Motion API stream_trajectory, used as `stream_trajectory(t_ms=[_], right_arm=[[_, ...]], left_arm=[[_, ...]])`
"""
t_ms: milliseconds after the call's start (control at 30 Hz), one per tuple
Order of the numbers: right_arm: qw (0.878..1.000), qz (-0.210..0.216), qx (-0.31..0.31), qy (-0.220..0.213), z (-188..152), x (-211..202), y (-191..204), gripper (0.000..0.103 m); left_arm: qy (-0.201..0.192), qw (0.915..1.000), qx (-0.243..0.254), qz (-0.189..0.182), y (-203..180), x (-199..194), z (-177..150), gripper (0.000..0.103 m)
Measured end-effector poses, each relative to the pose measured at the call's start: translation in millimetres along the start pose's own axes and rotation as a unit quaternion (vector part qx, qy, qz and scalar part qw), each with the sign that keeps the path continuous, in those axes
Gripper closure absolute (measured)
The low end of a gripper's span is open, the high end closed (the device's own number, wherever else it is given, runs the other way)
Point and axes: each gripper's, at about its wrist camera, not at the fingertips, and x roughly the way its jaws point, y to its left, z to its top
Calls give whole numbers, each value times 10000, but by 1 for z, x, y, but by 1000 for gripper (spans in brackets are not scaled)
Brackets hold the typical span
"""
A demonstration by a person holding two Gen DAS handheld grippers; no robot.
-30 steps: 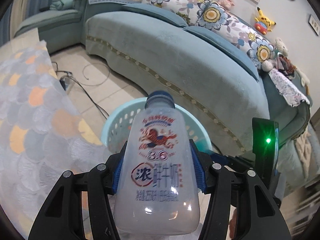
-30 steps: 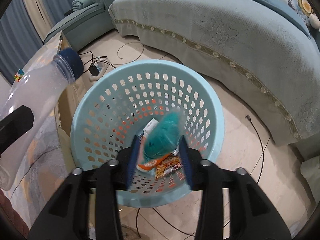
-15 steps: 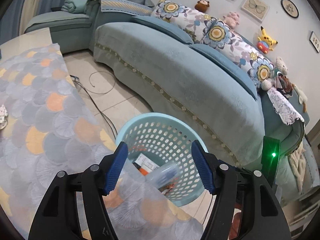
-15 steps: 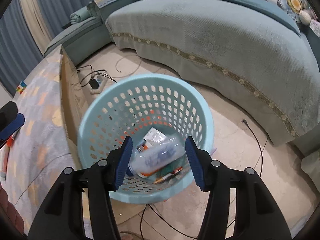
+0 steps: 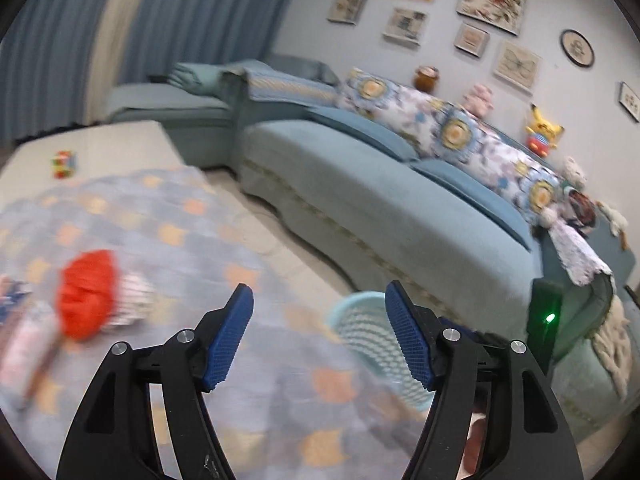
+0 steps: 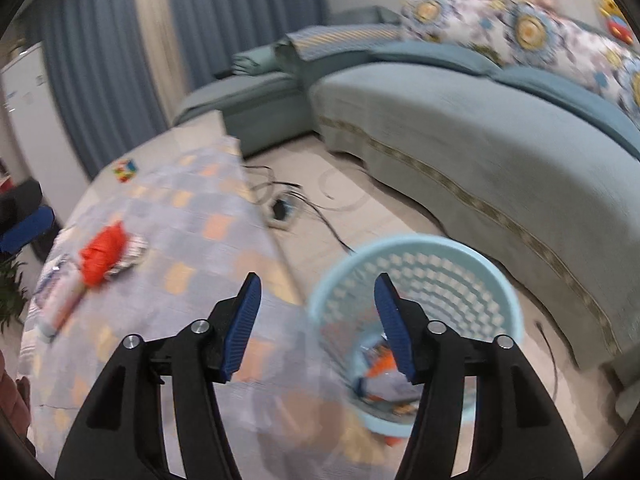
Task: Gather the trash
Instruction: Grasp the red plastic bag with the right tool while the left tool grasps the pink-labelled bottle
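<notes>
Both claws are spread with nothing between the pads. The left claw's (image 5: 319, 334) jaws opened a little further within the last second and have all but settled; the right claw's (image 6: 318, 324) have just been opening. The pale blue basket (image 6: 496, 280) stands on the floor just off the counter's (image 6: 192, 248) edge, with trash already lying in its bottom.

What the coming move turns on is the leftover trash on the patterned cloth — a crumpled red wrapper (image 6: 102, 254) touching a striped packet (image 6: 134, 250), and a longish pale packet (image 6: 60, 308) just beside them. In both wrist views this cluster lies to the left of the claw and farther along the counter, away from the basket. The left claw looks the nearer — the red wrapper (image 5: 86, 294) sits close beside its left finger. The pale packet's long axis seems to run diagonally, though blur makes that uncertain.
</notes>
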Motion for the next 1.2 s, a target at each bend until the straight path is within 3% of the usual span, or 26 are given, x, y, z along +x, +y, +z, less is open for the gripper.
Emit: stream_trajectory(t_ms=[200,300,533,700,900,1100,1200], right_arm=[[9970,589,-491,-144,12,10,84,46],[9946,768,-685,-149,12,20,119,46],[9881,1176,-995,18,0,54,189,46],[9845,1337,-1106,249,-15,82,215,46],[9835,1327,-1144,461,-28,101,218,46],[9824,1411,-1083,567,-26,109,214,42],[9807,1452,-1147,632,-24,111,218,42]], left_arm=[[-53,9961,-122,876,74,-42,-9,36],[38,9902,-362,1345,120,-55,-20,36],[406,9760,-723,2013,196,-59,-44,36],[660,9696,-712,2246,223,-46,-56,36],[986,9657,-404,2366,237,-17,-53,33],[1059,9669,-310,2300,241,-2,-48,33],[1108,9689,-505,2153,245,1,-51,33]])
